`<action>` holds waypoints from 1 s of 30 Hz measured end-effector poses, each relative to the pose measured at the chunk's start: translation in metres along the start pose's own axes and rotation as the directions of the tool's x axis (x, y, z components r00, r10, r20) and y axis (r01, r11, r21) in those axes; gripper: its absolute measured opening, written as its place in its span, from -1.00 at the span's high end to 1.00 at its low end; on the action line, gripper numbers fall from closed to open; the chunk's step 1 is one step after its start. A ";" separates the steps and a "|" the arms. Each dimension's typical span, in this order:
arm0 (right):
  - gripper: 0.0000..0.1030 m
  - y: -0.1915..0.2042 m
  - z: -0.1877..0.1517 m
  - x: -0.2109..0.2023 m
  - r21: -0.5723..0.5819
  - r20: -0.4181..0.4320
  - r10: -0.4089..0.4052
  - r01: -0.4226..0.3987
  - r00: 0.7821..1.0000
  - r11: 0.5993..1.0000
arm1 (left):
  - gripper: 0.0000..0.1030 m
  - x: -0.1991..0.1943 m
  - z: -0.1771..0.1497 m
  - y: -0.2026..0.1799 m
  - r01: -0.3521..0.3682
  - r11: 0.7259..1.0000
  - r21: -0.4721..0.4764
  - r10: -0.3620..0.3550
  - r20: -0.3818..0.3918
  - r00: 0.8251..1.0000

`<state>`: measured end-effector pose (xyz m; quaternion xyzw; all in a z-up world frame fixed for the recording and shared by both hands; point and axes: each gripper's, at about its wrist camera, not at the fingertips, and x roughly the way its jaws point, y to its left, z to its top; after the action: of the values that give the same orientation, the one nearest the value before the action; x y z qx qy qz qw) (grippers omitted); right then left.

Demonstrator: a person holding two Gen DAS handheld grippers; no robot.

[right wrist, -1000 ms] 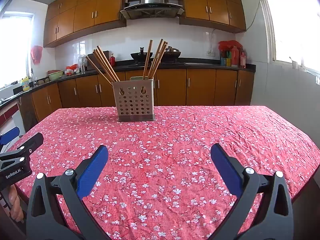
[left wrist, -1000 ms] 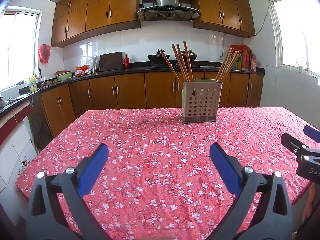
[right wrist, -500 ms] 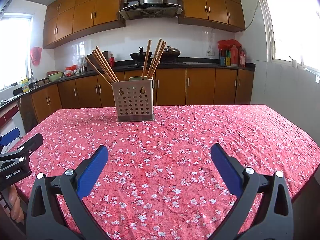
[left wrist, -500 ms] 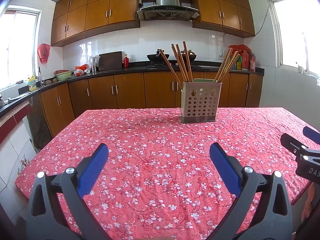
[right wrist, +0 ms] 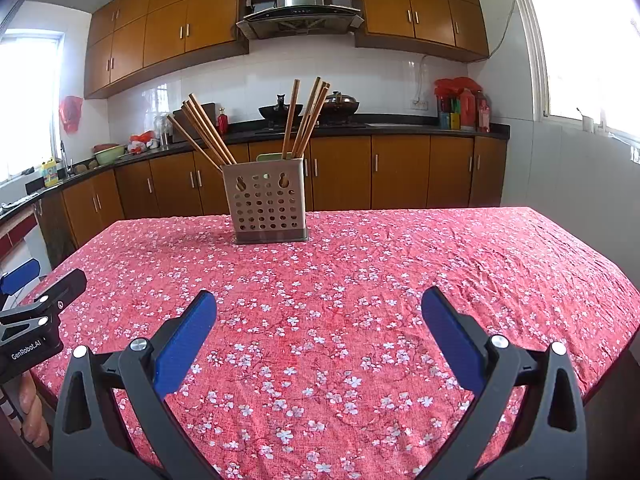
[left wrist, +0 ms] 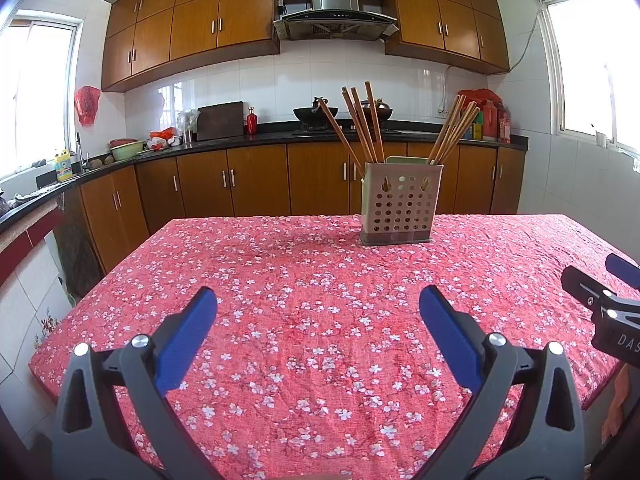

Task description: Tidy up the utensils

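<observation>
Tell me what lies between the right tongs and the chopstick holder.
Only bare flowered tablecloth lies between the right tongs and the chopstick holder, as the right wrist view shows.

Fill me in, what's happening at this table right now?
A person holds a two-finger tool in each hand over a red floral tablecloth. The left tool and right tool are both open and hold nothing. The only utensils visible are chopsticks, in two bunches standing in a perforated holder at the far side of the table. Neither tool is near the holder.
</observation>
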<state>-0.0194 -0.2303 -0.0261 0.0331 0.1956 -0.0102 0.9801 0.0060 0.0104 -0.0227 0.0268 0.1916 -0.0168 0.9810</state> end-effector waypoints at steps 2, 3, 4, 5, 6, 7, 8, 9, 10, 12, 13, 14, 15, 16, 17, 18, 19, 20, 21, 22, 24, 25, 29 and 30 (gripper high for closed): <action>-0.97 0.000 0.000 0.001 0.001 0.000 0.000 0.000 1.000 1.000 | -0.92 0.000 0.000 0.000 0.000 1.000 0.000 0.000 0.000 1.000; -0.97 0.000 0.000 0.001 0.001 0.000 0.000 0.000 1.000 1.000 | -0.92 0.000 0.000 0.000 0.001 1.000 0.000 -0.001 0.000 1.000; -0.97 0.000 0.000 0.001 0.001 0.000 0.000 0.000 1.000 1.000 | -0.92 0.000 0.000 0.000 0.001 1.000 0.001 -0.001 0.000 1.000; -0.97 0.000 0.000 0.001 0.001 0.000 0.000 0.000 1.000 1.000 | -0.92 0.000 0.000 0.000 0.001 1.000 0.001 -0.001 0.001 1.000; -0.97 0.000 0.000 0.001 0.001 0.000 0.000 0.000 1.000 1.000 | -0.92 0.000 0.000 0.000 0.001 1.000 0.001 -0.001 0.001 1.000; -0.97 0.000 0.000 0.000 0.001 0.000 0.000 0.000 1.000 1.000 | -0.92 0.000 0.000 0.000 0.001 1.000 0.002 -0.001 0.001 1.000; -0.97 0.000 0.000 0.000 0.001 0.000 0.000 0.000 1.000 1.000 | -0.92 0.000 0.000 0.000 0.000 1.000 0.001 0.000 0.000 1.000; -0.97 0.000 0.000 0.001 0.001 0.000 -0.001 0.001 1.000 1.000 | -0.92 0.000 0.000 0.000 -0.001 1.000 0.002 0.001 0.000 1.000; -0.97 0.000 0.000 0.001 0.002 0.000 0.000 0.000 1.000 1.000 | -0.92 0.000 0.000 0.000 -0.001 1.000 0.001 0.001 0.000 1.000; -0.97 0.000 0.000 0.000 0.002 0.000 -0.001 0.001 1.000 1.000 | -0.92 0.000 0.000 0.000 0.000 1.000 0.000 0.000 0.001 1.000; -0.97 0.000 0.000 0.000 0.002 0.000 0.000 0.000 1.000 1.000 | -0.92 0.000 0.000 0.000 0.000 1.000 0.001 0.000 0.001 1.000; -0.97 0.000 0.000 0.001 0.002 0.000 0.000 0.000 1.000 1.000 | -0.92 0.000 0.000 0.000 -0.001 1.000 0.001 0.001 0.000 1.000; -0.97 0.000 0.000 0.001 0.002 0.000 0.000 0.000 1.000 1.000 | -0.92 0.000 0.000 0.000 0.000 1.000 0.001 0.000 0.000 1.000; -0.97 0.000 0.000 0.000 0.002 0.000 0.000 0.000 1.000 1.000 | -0.92 0.000 0.000 0.000 0.000 1.000 0.001 0.000 0.000 1.000; -0.97 0.000 0.000 0.000 0.002 0.000 0.000 0.000 1.000 1.000 | -0.92 0.000 0.000 0.000 0.000 1.000 0.002 0.000 0.000 1.000; -0.97 0.000 0.000 0.000 0.002 0.000 0.000 0.000 1.000 1.000 | -0.92 0.000 0.000 0.000 0.000 1.000 0.002 0.000 0.000 1.000; -0.97 0.000 0.000 0.000 0.002 0.000 0.000 0.000 1.000 1.000 | -0.92 0.000 0.000 0.000 0.000 1.000 0.001 0.000 0.000 1.000; -0.97 0.000 0.000 0.000 0.002 0.000 0.000 0.000 1.000 1.000 | -0.92 0.000 0.000 0.000 0.000 1.000 0.001 0.000 0.000 1.000; -0.97 0.000 0.000 0.000 0.002 -0.001 0.000 0.000 1.000 1.000 | -0.92 0.000 0.000 0.000 0.000 1.000 0.001 0.000 0.000 1.000; -0.97 0.000 0.000 0.000 0.002 0.000 -0.001 0.001 1.000 1.000 | -0.92 0.000 0.000 0.000 0.001 1.000 0.000 -0.001 -0.001 1.000; -0.97 0.001 0.000 0.001 0.003 -0.002 -0.001 0.001 1.000 1.000 | -0.92 0.000 0.000 0.000 0.001 1.000 0.000 -0.001 -0.001 1.000; -0.97 0.001 0.000 0.001 0.004 -0.002 0.000 0.000 1.000 1.000 | -0.92 0.000 0.000 -0.001 0.000 1.000 0.001 0.000 -0.001 1.000; -0.97 0.002 0.000 0.001 0.005 -0.003 -0.001 0.001 1.000 1.000 | -0.92 0.000 0.000 0.000 0.000 1.000 0.000 0.000 -0.001 1.000; -0.97 0.002 0.000 0.001 0.005 -0.003 -0.001 0.001 1.000 1.000 | -0.92 0.000 0.000 0.000 0.001 1.000 0.001 -0.001 -0.001 1.000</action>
<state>-0.0184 -0.2282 -0.0264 0.0355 0.1971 -0.0111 0.9797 0.0062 0.0101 -0.0227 0.0271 0.1921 -0.0172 0.9809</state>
